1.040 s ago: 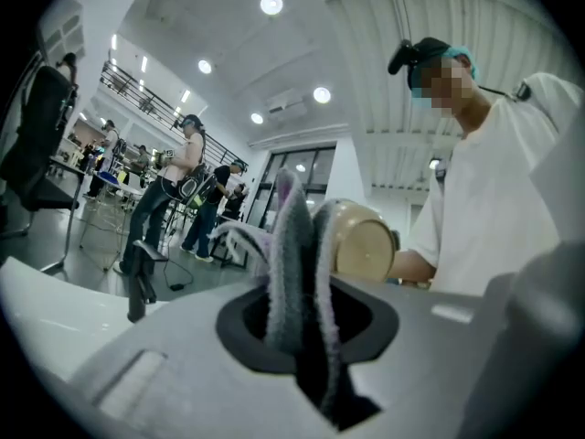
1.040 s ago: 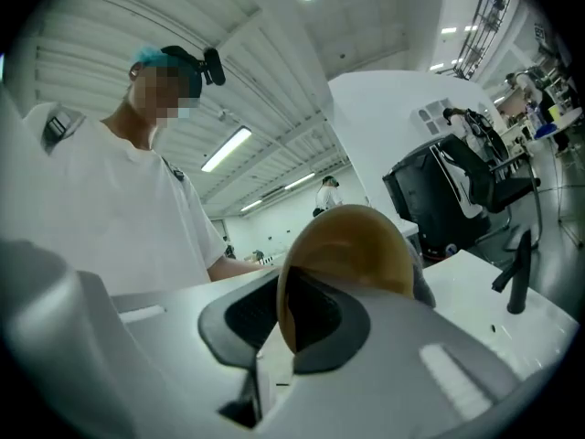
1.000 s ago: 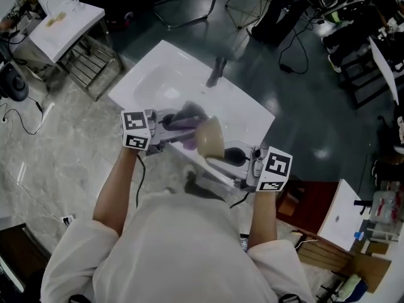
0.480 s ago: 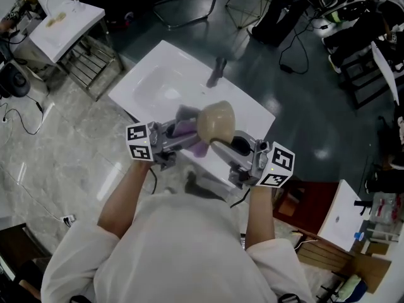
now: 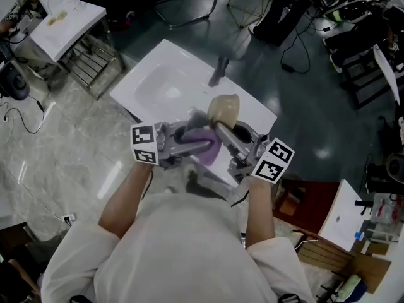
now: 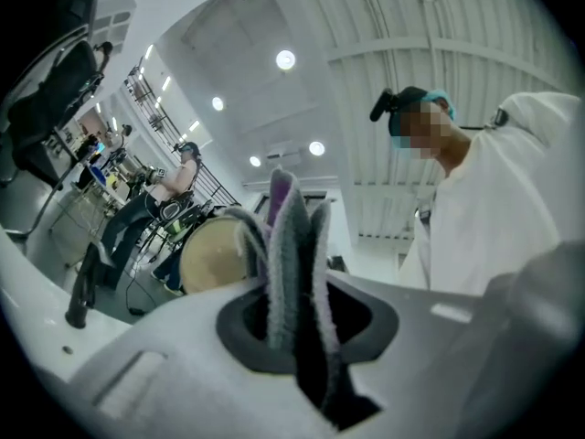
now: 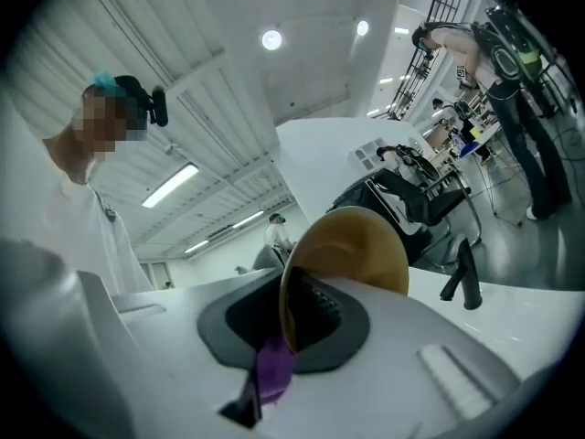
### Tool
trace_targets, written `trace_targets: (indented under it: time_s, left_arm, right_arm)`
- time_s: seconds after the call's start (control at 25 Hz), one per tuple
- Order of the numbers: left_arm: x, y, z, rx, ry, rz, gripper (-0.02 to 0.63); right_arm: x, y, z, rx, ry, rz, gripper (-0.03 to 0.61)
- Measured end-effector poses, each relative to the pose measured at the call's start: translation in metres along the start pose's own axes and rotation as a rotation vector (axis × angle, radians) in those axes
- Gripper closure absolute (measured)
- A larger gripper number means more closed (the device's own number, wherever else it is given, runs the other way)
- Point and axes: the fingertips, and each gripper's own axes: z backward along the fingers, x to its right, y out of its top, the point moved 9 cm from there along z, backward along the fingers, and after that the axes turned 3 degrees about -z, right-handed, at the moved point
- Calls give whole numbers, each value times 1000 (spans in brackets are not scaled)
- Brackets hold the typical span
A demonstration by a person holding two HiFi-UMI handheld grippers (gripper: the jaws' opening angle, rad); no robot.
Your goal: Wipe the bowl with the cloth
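White sleeves come nearest, with one gripper in each hand, both raised above the sink's near edge. The left gripper has its jaws closed on the cloth, a grey and purple bundle standing up between the pads. The right gripper has its jaws nearly together, pinching the rim of the bowl. The bowl is tan, held off the sink and tipped on its side. In the head view the cloth lies just beside the bowl's lower part, next to the right gripper's fingers. In the right gripper view a purple fold shows at the bowl's lower rim; I cannot tell whether it touches. Beyond them is the white sink, with a dark tap at its far edge.

Both things are picked up and brought together, so I judge the wiping to be just starting or under way. No dirt or wet shows on the bowl, so how much has been wiped cannot be read. What seems left is to rub the cloth round the inside and outside, then set the bowl down.
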Motion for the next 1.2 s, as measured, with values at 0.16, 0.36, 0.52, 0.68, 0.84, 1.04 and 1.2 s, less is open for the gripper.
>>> trace_targets:
  time_s: [0.16, 0.36, 0.52, 0.68, 0.84, 1.04, 1.2]
  left_arm:
    - [5, 16, -3, -52, 0, -90, 555]
    - [2, 38, -2, -55, 30, -176, 555]
    - [5, 49, -10, -153, 51, -275, 555]
    - [5, 58, -16, -214, 125, -380, 555]
    - [1, 64, -20, -254, 161, -435, 555]
    - [-8, 67, -20, -318, 248, -479, 555]
    - [-22, 60, -13, -366, 332, -463, 557]
  right_arm:
    - [0, 0, 3, -29, -27, -9, 563]
    - [4, -5, 6, -139, -51, -3, 563]
    - [3, -7, 6, -186, -73, -3, 563]
    - [2, -16, 4, -318, -88, 36, 563]
    - [-11, -31, -5, -391, -29, 45, 563]
    - [-16, -37, -2, -385, 41, 17, 560]
    - [-13, -39, 4, -342, 58, -59, 558]
